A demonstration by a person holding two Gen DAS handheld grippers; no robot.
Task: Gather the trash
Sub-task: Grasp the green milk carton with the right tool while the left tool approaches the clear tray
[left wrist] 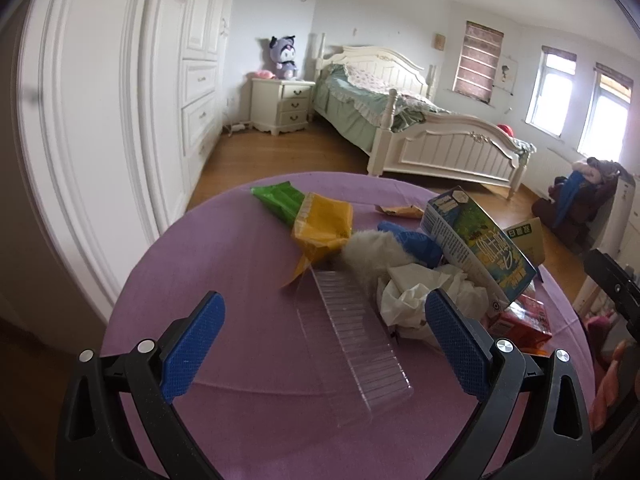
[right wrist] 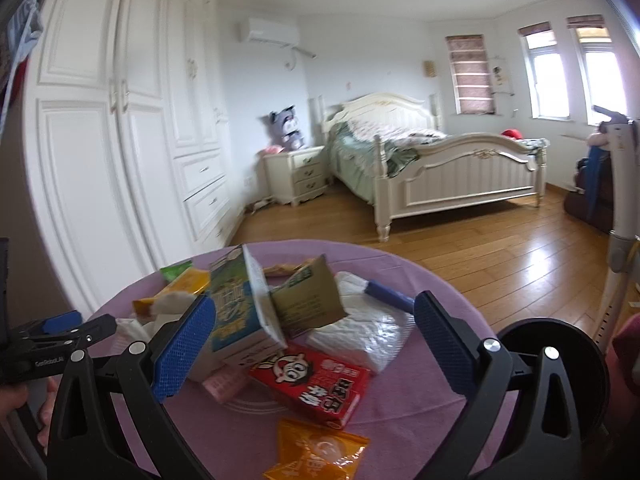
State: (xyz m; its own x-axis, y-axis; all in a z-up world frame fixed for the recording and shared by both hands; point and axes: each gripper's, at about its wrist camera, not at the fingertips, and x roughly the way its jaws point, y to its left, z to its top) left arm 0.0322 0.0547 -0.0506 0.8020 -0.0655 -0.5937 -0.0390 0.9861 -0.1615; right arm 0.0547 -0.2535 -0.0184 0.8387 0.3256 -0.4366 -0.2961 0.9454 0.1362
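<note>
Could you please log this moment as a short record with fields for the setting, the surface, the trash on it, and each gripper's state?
setting: bedroom with bed and wardrobe
surface: round table under purple cloth
trash, left view: clear tray, yellow bag, green bag, tissue, blue carton
trash, right view: red box, orange packet, brown box
bin: dark bin beside table, right side
left gripper: open, empty, above tray
right gripper: open, empty, above red box

Left claw [left wrist: 324,332] spread wide, empty; right claw [right wrist: 314,342] likewise spread, holding nothing.
</note>
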